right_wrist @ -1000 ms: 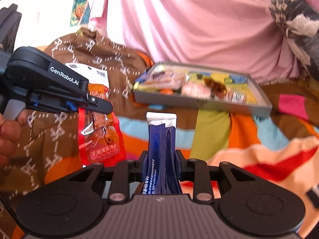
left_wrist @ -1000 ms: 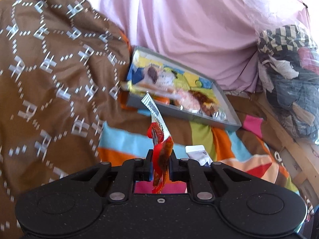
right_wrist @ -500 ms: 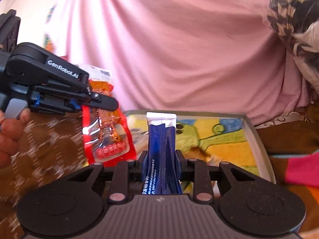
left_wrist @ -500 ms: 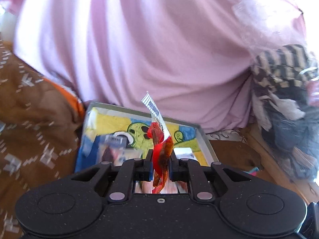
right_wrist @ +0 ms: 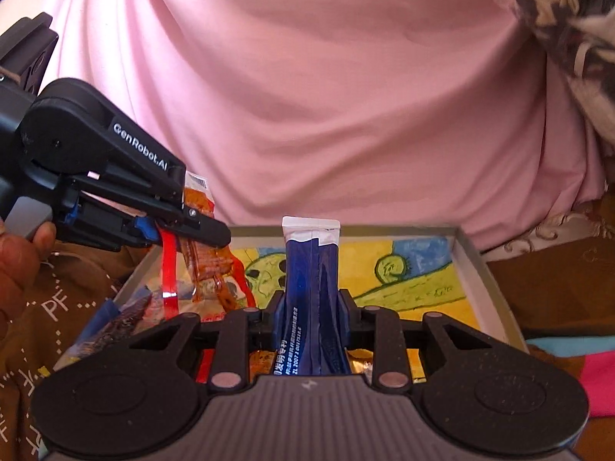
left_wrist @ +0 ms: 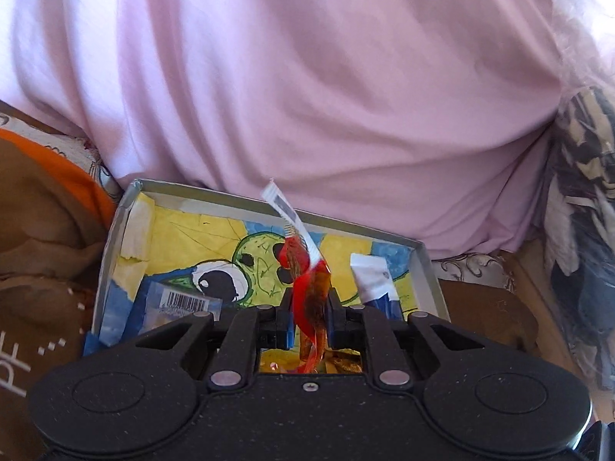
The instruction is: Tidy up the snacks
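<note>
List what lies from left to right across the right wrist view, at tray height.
Hand → left tongs holding the red packet → blue packet in the right tongs → tray's right wall

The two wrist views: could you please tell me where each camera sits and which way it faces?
Left wrist: sits behind the left gripper, whose jaws clamp a red snack packet; looks forward over the tray towards pink cloth.
Right wrist: sits behind the right gripper, which clamps a blue sachet; faces the same way; the left gripper and a hand show at left.
Shared: tray, pink cloth, both packets.
</note>
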`<action>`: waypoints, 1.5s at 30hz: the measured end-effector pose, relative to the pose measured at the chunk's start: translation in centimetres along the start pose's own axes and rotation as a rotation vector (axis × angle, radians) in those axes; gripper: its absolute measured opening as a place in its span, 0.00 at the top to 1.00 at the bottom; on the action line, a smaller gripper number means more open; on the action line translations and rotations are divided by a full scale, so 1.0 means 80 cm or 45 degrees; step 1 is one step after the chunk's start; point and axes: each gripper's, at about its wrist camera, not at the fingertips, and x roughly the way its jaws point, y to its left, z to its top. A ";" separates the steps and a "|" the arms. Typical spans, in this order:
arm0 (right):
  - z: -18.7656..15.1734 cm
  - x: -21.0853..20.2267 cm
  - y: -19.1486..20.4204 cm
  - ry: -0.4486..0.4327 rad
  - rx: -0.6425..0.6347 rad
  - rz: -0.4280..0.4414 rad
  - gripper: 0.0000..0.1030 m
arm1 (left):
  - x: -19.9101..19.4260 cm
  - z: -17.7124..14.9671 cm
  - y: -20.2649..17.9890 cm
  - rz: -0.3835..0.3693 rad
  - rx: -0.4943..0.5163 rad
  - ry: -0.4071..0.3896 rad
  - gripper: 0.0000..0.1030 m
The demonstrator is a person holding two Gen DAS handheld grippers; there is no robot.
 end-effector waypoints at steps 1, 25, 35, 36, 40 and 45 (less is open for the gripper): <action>-0.001 0.004 -0.003 0.009 0.017 0.004 0.70 | 0.003 0.001 0.000 0.005 0.006 0.001 0.84; 0.020 -0.090 -0.019 -0.170 0.161 0.006 0.01 | -0.093 -0.032 -0.012 0.270 0.204 -0.273 0.05; 0.017 -0.176 -0.011 -0.246 0.141 0.029 0.00 | -0.190 -0.099 -0.017 0.315 0.261 -0.459 0.01; 0.016 -0.183 -0.010 -0.251 0.141 0.031 0.00 | -0.199 -0.107 -0.018 0.320 0.265 -0.477 0.01; 0.007 -0.214 -0.005 -0.273 0.132 0.031 0.00 | -0.231 -0.134 -0.021 0.335 0.290 -0.535 0.01; -0.006 -0.248 0.001 -0.278 0.119 0.053 0.00 | -0.270 -0.174 -0.024 0.337 0.318 -0.595 0.01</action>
